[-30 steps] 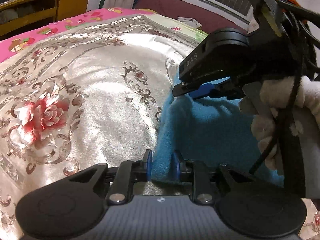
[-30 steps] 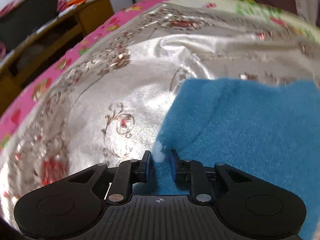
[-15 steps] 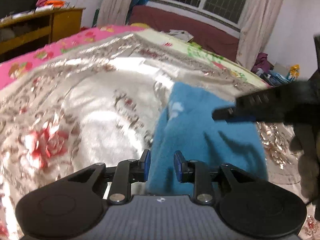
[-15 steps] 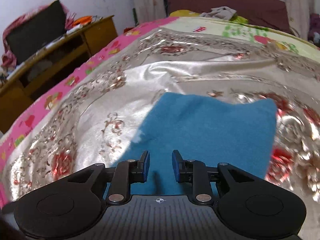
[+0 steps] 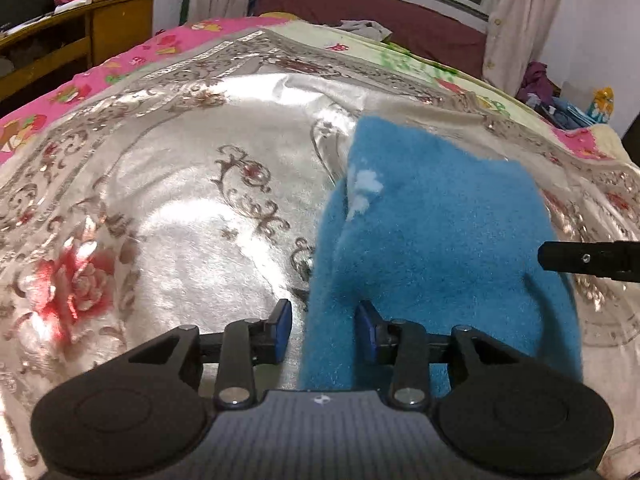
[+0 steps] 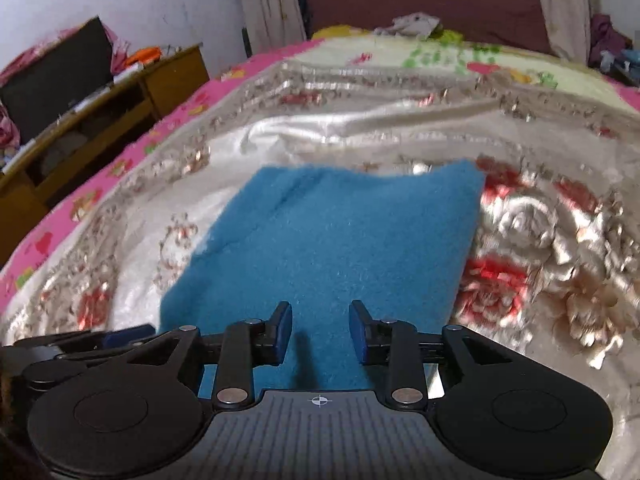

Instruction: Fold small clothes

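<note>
A blue fleece garment (image 5: 440, 248) lies folded into a rough rectangle on the silver floral bedspread (image 5: 180, 208). My left gripper (image 5: 323, 332) hovers at its near left edge. The jaws are opening; the cloth's edge runs between the blue pads, which do not press on it. My right gripper (image 6: 320, 332) hangs over the garment (image 6: 340, 240) near its front edge. Its jaws are opening too, with nothing pinched. One black finger (image 5: 584, 260) of the right gripper pokes in from the right. The left gripper's fingers (image 6: 92, 342) show at the lower left of the right wrist view.
A pink cartoon sheet (image 6: 132, 152) borders the bedspread on the left, beside a wooden desk (image 6: 100, 120). A crumpled pale garment (image 6: 412, 24) lies at the far end before a dark red headboard (image 5: 380, 20). Curtains (image 5: 516, 16) and clutter (image 5: 580, 108) stand to the right.
Both grippers have pulled back and up from the blue garment and their jaws have widened. The cloth now lies flat and let go. The right gripper has drawn off to the right.
</note>
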`<act>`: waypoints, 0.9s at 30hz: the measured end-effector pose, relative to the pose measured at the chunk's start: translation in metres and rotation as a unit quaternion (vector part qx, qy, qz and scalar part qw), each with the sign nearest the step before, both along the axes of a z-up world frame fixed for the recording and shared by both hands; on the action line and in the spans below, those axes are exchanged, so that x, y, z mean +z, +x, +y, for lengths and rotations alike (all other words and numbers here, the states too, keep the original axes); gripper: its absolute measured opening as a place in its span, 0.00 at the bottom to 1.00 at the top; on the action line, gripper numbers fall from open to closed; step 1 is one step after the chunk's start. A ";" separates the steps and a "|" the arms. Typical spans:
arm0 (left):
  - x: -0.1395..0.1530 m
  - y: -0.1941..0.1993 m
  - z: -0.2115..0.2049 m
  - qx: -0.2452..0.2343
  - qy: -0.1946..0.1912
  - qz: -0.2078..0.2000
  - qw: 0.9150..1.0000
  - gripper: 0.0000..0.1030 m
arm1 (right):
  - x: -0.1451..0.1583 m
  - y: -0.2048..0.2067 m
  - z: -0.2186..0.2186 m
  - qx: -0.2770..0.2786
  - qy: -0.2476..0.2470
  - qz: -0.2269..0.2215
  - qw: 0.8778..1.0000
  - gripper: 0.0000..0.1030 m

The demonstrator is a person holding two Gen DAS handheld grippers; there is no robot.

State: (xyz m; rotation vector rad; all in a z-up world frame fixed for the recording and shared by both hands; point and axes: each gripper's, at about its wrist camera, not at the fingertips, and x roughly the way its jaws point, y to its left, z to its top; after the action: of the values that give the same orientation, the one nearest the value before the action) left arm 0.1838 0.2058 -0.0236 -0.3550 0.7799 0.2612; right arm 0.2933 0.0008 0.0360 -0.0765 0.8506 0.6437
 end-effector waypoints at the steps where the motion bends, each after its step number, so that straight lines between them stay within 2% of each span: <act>1: 0.008 0.001 0.001 0.001 -0.004 -0.006 1.000 0.40 | 0.003 0.000 -0.002 0.004 0.007 -0.003 1.000 0.30; 4: 0.029 0.009 -0.004 -0.005 0.017 -0.033 0.999 0.40 | 0.008 -0.001 -0.007 -0.003 0.009 -0.015 1.000 0.32; 7: 0.038 0.028 -0.010 -0.024 0.034 -0.043 0.998 0.40 | 0.008 0.000 -0.019 -0.021 0.007 -0.020 1.000 0.42; 11: 0.022 0.051 -0.016 -0.047 0.041 -0.023 0.998 0.40 | -0.005 0.004 -0.040 -0.044 0.002 0.002 0.999 0.48; 13: 0.011 0.056 -0.012 -0.045 0.055 -0.013 0.997 0.43 | -0.015 0.007 -0.049 -0.049 0.012 0.022 0.998 0.58; 15: 0.007 0.053 -0.002 -0.042 0.032 -0.016 0.998 0.50 | -0.025 0.012 -0.059 -0.053 0.035 0.051 0.997 0.62; 18: 0.006 0.050 0.009 -0.039 0.018 -0.012 0.999 0.53 | -0.038 0.019 -0.069 -0.060 0.076 0.090 0.991 0.64; 24: 0.011 0.048 0.009 -0.053 0.009 -0.013 0.998 0.53 | -0.064 0.031 -0.075 -0.066 0.141 0.148 0.977 0.69; 27: 0.012 0.042 0.014 -0.060 -0.010 -0.015 0.998 0.53 | -0.073 0.034 -0.077 -0.065 0.171 0.165 0.969 0.74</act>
State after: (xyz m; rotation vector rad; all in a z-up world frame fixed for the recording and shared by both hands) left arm 0.2259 0.2196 -0.0115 -0.3279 0.7709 0.1345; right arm 0.3274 -0.0765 -0.0370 0.4057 1.0432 0.6799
